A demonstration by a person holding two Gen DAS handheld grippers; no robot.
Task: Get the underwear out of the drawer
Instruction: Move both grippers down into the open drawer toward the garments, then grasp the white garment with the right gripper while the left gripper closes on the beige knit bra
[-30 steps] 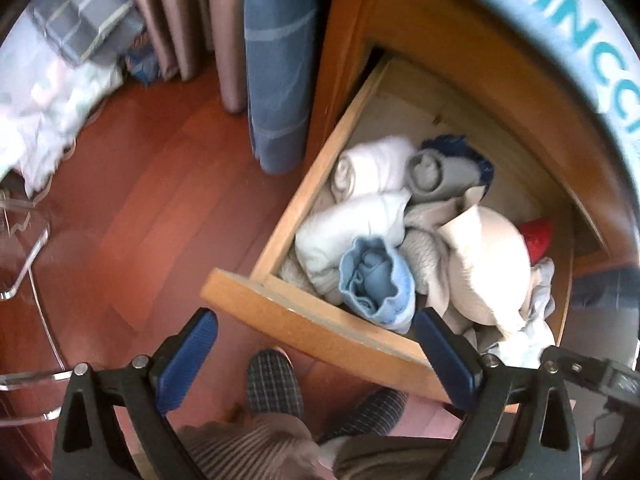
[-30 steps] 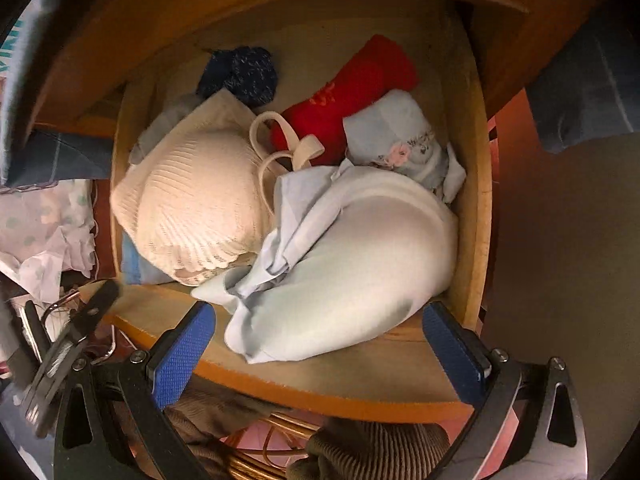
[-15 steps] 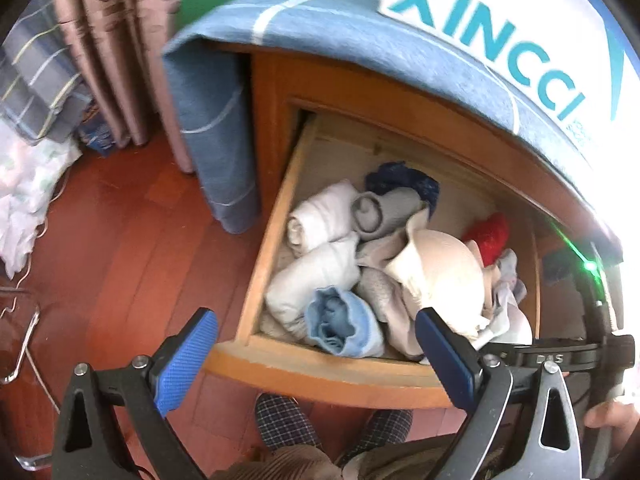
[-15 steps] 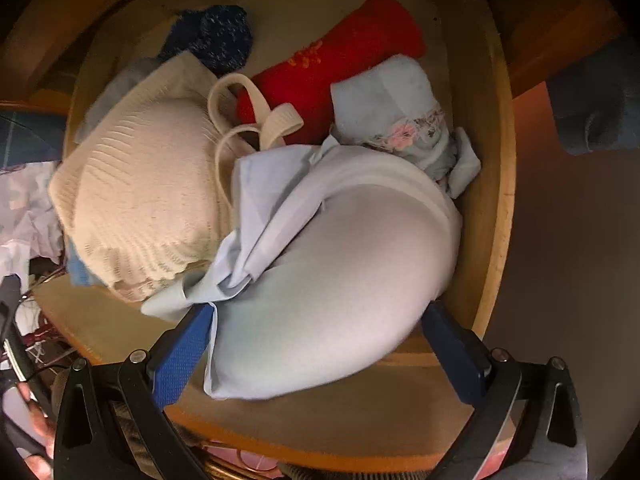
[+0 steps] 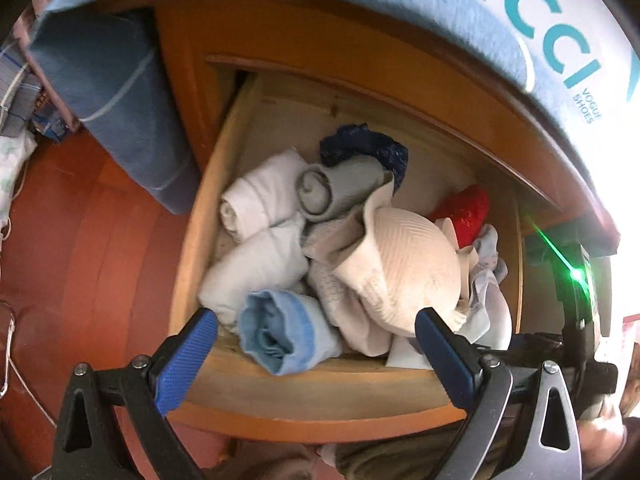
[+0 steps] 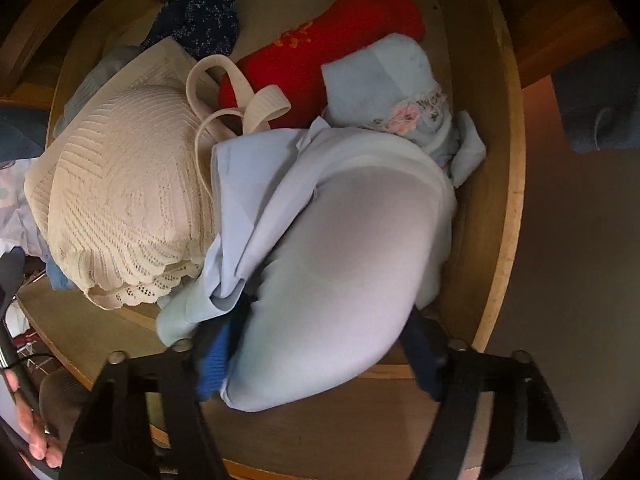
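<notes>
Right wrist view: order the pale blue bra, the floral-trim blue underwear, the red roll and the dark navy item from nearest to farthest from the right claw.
1. pale blue bra: between the fingers of the right claw.
2. floral-trim blue underwear: beyond the bra, right of centre.
3. red roll: behind it, toward the back.
4. dark navy item: back left corner of the drawer.

the open wooden drawer (image 5: pixel 192 240) holds rolled underwear (image 5: pixel 260 200), a cream bra (image 5: pixel 408 264) and a red roll (image 5: pixel 464 208).
</notes>
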